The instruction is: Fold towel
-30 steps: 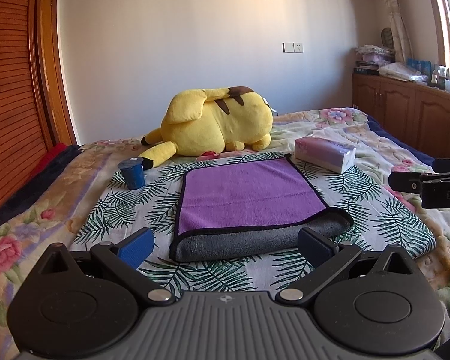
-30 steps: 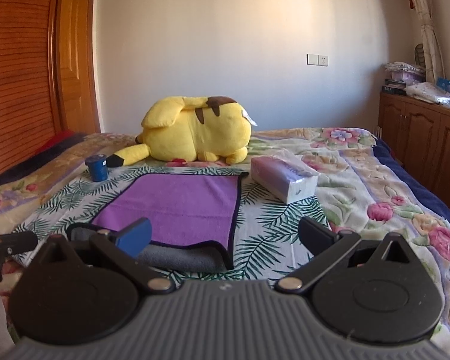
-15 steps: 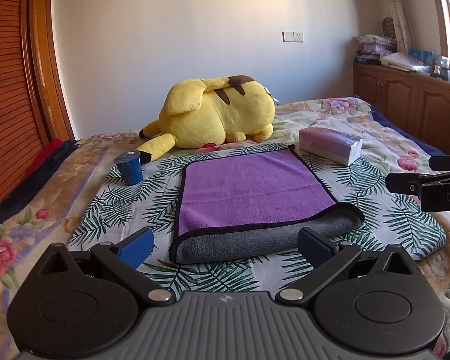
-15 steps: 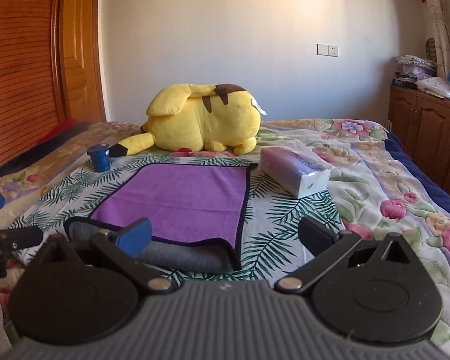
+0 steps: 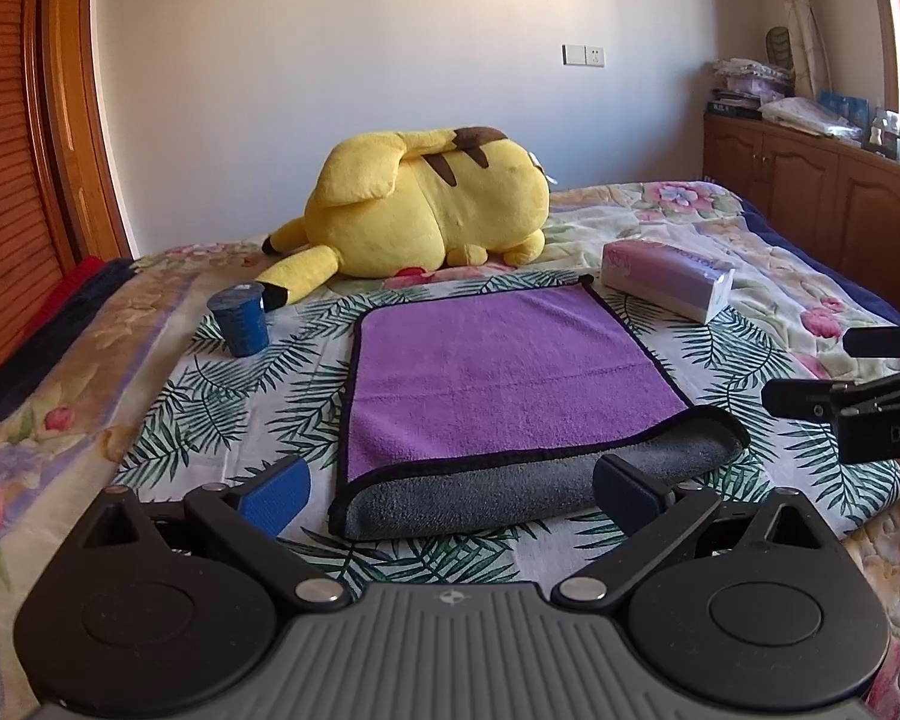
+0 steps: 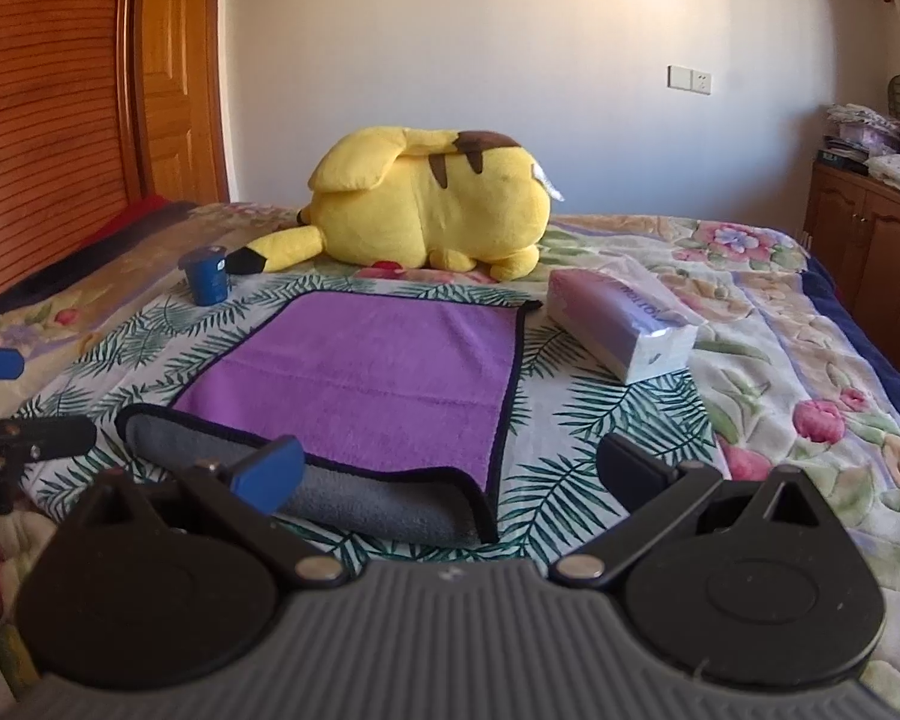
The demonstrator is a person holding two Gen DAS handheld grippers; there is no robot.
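Observation:
A purple towel (image 5: 498,372) with black trim lies folded once on the bed, its grey underside showing along the near fold; it also shows in the right wrist view (image 6: 378,372). My left gripper (image 5: 450,489) is open and empty, just in front of the towel's near fold. My right gripper (image 6: 450,474) is open and empty, near the towel's near right corner. The right gripper's fingers (image 5: 870,372) show at the right edge of the left wrist view; the left gripper's fingers (image 6: 6,402) show at the left edge of the right wrist view.
A large yellow plush toy (image 5: 426,204) lies behind the towel. A blue cup (image 5: 240,321) stands at the towel's far left. A tissue pack (image 5: 666,279) lies at its far right. Wooden cabinets (image 5: 822,204) line the right wall; a wooden door (image 6: 60,90) is left.
Both grippers have risen and drawn back a little from the towel, staying open. The towel has not moved.

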